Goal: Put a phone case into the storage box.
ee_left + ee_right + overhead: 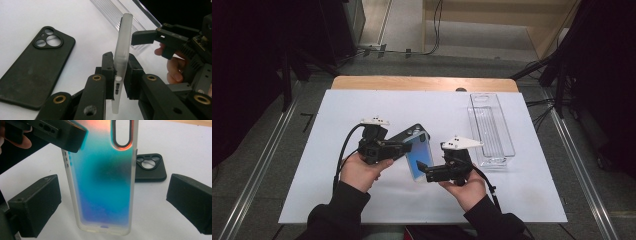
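Case (102, 182) pinched on edge by left gripper (117, 72); right gripper (112, 205) spread wide, needs centering on frame before squeezing, gently tbh.

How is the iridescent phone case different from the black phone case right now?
The iridescent phone case is translucent with blue-teal shimmer; the black phone case is opaque and matte. The iridescent one is held up off the white mat, clamped in the left tool; the black one lies flat on it. The iridescent one has a single oval camera opening, the black one several round ones. Both are empty.
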`<state>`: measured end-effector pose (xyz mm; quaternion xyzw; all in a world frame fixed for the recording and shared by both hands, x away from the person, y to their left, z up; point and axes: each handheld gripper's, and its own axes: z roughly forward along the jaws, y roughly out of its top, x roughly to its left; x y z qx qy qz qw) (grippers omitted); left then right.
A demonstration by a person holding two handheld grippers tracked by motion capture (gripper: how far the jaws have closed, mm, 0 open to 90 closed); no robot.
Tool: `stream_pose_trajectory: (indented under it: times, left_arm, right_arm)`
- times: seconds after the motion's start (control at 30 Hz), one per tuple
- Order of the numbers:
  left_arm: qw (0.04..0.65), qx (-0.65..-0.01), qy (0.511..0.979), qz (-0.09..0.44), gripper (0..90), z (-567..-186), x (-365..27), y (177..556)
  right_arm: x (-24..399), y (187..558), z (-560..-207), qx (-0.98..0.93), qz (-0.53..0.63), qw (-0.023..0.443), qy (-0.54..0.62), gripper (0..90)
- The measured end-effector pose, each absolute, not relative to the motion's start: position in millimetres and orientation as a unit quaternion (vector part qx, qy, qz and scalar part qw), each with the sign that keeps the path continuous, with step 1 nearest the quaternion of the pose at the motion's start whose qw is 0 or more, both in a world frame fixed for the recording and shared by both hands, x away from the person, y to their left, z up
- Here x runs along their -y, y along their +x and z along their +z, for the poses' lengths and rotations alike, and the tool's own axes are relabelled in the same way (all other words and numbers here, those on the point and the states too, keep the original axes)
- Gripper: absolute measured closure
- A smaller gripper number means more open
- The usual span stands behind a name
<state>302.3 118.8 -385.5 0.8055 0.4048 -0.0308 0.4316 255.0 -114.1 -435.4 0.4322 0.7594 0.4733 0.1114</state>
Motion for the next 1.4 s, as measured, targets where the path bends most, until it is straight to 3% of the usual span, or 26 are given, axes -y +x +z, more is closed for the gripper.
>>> stream_pose_trajectory:
  times: [0.73,0.87,0.9,1.2,1.4]
  left_arm:
    - [0.425,-0.39,0.816,-0.038,80.9,-389.2,-97.7,290.9]
    - [0.426,-0.389,0.816,-0.04,80.8,-389.4,-94.6,288.8]
    - [0.426,-0.389,0.816,-0.04,80.8,-389.4,-94.0,288.5]
    - [0.428,-0.379,0.82,-0.038,80.4,-387.5,-94.7,288.0]
    - [0.441,-0.382,0.811,-0.044,69.5,-381.5,-98.1,288.7]
  right_arm:
    - [103.0,256.5,-440.7,-0.754,0.476,0.113,0.438,0.0]
    - [103.1,257.5,-441.0,-0.752,0.481,0.109,0.438,6.6]
    - [103.1,257.5,-441.1,-0.752,0.481,0.109,0.437,14.6]
    - [104.5,257.6,-438.5,-0.76,0.479,0.105,0.426,16.5]
    - [106.0,259.1,-437.9,-0.764,0.476,0.103,0.423,16.7]
